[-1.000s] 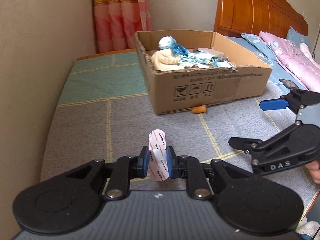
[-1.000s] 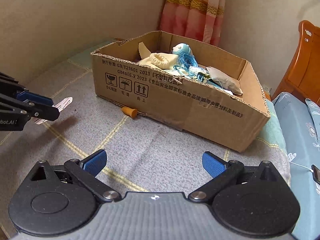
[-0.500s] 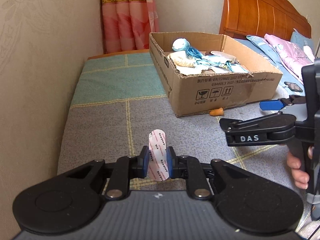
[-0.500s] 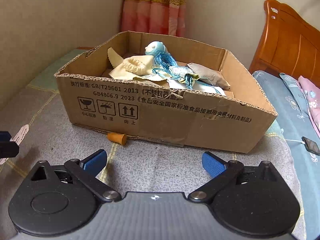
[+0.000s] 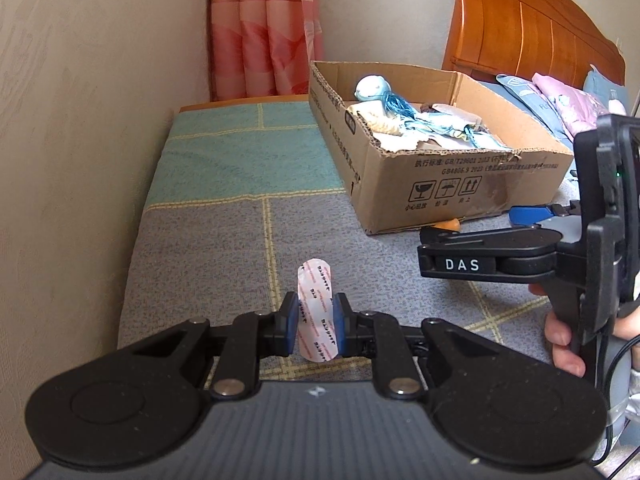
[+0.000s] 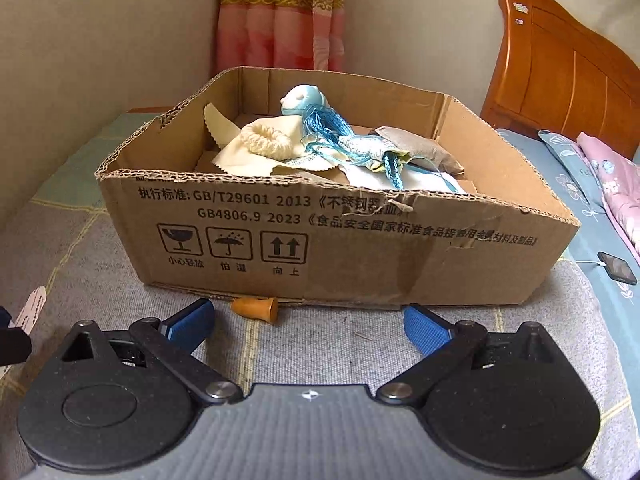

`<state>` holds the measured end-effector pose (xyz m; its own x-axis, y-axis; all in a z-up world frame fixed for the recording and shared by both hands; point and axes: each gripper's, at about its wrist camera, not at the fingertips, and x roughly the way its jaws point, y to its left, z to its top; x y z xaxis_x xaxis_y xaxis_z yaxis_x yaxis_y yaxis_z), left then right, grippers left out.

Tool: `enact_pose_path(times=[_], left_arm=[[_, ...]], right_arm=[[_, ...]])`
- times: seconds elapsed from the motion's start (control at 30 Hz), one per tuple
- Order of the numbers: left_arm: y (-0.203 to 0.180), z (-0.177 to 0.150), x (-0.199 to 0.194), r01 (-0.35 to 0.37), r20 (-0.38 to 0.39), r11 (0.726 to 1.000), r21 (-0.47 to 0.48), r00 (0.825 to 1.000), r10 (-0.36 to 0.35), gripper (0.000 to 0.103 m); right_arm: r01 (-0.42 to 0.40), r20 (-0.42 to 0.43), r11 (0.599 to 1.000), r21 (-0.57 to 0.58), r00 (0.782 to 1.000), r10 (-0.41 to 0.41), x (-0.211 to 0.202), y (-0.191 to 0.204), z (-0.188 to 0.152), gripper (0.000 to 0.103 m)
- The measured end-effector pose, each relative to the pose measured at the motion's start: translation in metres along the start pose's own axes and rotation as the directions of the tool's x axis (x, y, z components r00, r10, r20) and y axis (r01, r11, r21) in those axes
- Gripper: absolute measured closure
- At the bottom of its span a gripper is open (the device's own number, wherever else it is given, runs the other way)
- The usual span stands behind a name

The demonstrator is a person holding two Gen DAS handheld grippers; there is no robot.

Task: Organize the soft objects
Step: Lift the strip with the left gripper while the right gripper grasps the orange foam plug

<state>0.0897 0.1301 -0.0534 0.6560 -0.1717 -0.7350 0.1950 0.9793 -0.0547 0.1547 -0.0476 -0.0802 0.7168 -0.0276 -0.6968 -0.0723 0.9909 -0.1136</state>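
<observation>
We are in a bedroom, over a bed covered by a grey and teal checked blanket (image 5: 224, 240), with a pink curtain (image 5: 264, 28) in the corner and a wooden headboard (image 5: 528, 32) to the right.

From the left wrist camera we see our left gripper (image 5: 315, 322) pinching a white adhesive strip (image 5: 316, 312) upright between its blue pads, held above the blanket. Ahead and to the right sits the cardboard box (image 5: 460, 188), filled with soft things. Our right gripper (image 5: 528, 214) hangs just in front of the box, seen side-on.

From the right wrist camera our right gripper (image 6: 308, 320) has its fingers spread wide, holding nothing. Between and just beyond its tips lies a small orange cone (image 6: 256, 308), touching the blanket beside the box's front wall (image 6: 360, 248). Inside the box rest a blue plush toy (image 6: 302, 98), a cream scrunchie (image 6: 268, 142) and cloth pieces. The strip (image 6: 32, 306) shows at the far left.
</observation>
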Motion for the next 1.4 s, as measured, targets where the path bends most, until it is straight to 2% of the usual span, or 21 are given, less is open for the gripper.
enact_pose_path(times=[0.37, 0.43, 0.5, 0.63, 0.7, 1.0, 1.07, 1.4], left_arm=[[0.0, 0.0, 0.002, 0.011, 0.001, 1.0, -0.005, 1.0, -0.011, 0.086], [0.001, 0.0, 0.002, 0.009, 0.001, 1.0, -0.006, 1.0, -0.009, 0.086], [0.001, 0.0, 0.002, 0.01, 0.001, 1.0, -0.006, 1.0, -0.01, 0.086], [0.001, 0.0, 0.001, 0.018, 0.003, 1.0, -0.005, 1.0, -0.018, 0.086], [0.001, 0.0, 0.001, 0.017, 0.001, 1.0, -0.004, 1.0, -0.017, 0.086], [0.0, 0.0, 0.0, 0.022, 0.003, 1.0, 0.0, 1.0, -0.022, 0.086], [-0.001, 0.0, 0.0, 0.023, 0.002, 1.0, 0.0, 1.0, -0.023, 0.086], [-0.007, 0.001, -0.009, 0.022, 0.015, 1.0, 0.01, 1.0, -0.022, 0.086]], right_arm=[[0.081, 0.007, 0.997, 0.006, 0.997, -0.081, -0.001, -0.017, -0.003, 0.001], [0.077, 0.008, 0.997, 0.003, 0.997, -0.077, -0.002, -0.017, -0.004, 0.004], [0.053, 0.016, 0.999, -0.005, 0.998, -0.053, -0.005, -0.014, -0.004, 0.016], [0.01, 0.033, 0.999, -0.045, 0.999, -0.009, -0.011, -0.003, -0.006, 0.033], [-0.011, 0.04, 0.998, -0.064, 0.999, 0.013, -0.013, 0.002, -0.006, 0.045], [-0.063, 0.031, 0.995, -0.079, 0.997, 0.065, -0.015, 0.007, -0.005, 0.074], [-0.064, 0.029, 0.994, -0.083, 0.997, 0.067, -0.016, 0.007, -0.006, 0.078], [-0.096, 0.021, 0.99, -0.1, 0.995, 0.099, -0.026, -0.003, -0.006, 0.079]])
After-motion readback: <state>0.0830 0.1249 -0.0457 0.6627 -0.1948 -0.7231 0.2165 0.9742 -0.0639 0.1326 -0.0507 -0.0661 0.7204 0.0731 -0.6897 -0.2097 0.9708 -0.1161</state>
